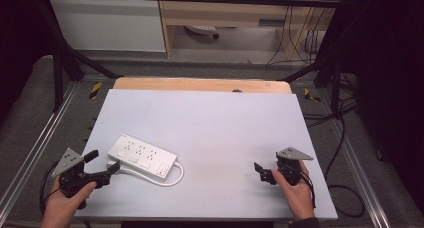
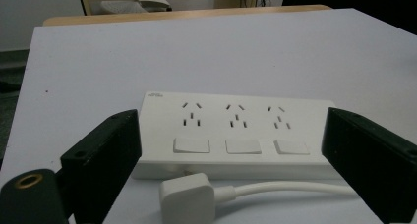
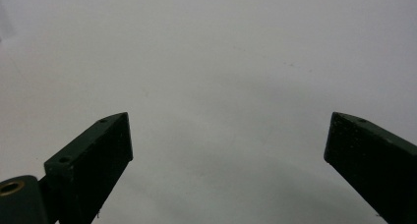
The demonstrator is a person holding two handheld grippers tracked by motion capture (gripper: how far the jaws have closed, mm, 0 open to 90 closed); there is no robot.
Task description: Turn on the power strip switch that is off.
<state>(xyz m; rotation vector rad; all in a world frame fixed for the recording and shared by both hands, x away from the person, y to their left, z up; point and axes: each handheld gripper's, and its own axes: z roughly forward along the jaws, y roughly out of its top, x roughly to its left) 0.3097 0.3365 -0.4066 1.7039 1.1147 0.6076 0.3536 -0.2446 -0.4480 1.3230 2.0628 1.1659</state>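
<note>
A white power strip (image 1: 142, 157) with three sockets and three switches lies at the front left of the pale table (image 1: 215, 118). Its white cable (image 1: 172, 179) loops round in front of it to a white plug (image 1: 112, 164). My left gripper (image 1: 104, 162) is open at the strip's near-left end, beside the plug. In the left gripper view the strip (image 2: 236, 135) lies between and beyond the spread jaws of my left gripper (image 2: 231, 118), with the plug (image 2: 187, 199) and cable (image 2: 290, 187) closest. My right gripper (image 1: 261, 172) is open at the front right, over bare table, well apart from the strip; the right gripper (image 3: 228, 118) holds nothing.
A wooden edge (image 1: 200, 84) runs along the table's far side. Black frame bars (image 1: 60, 58) and metal rails (image 1: 30, 148) border the table. Cables (image 1: 345, 138) trail on the floor at the right. A cabinet (image 1: 110, 23) stands at the back.
</note>
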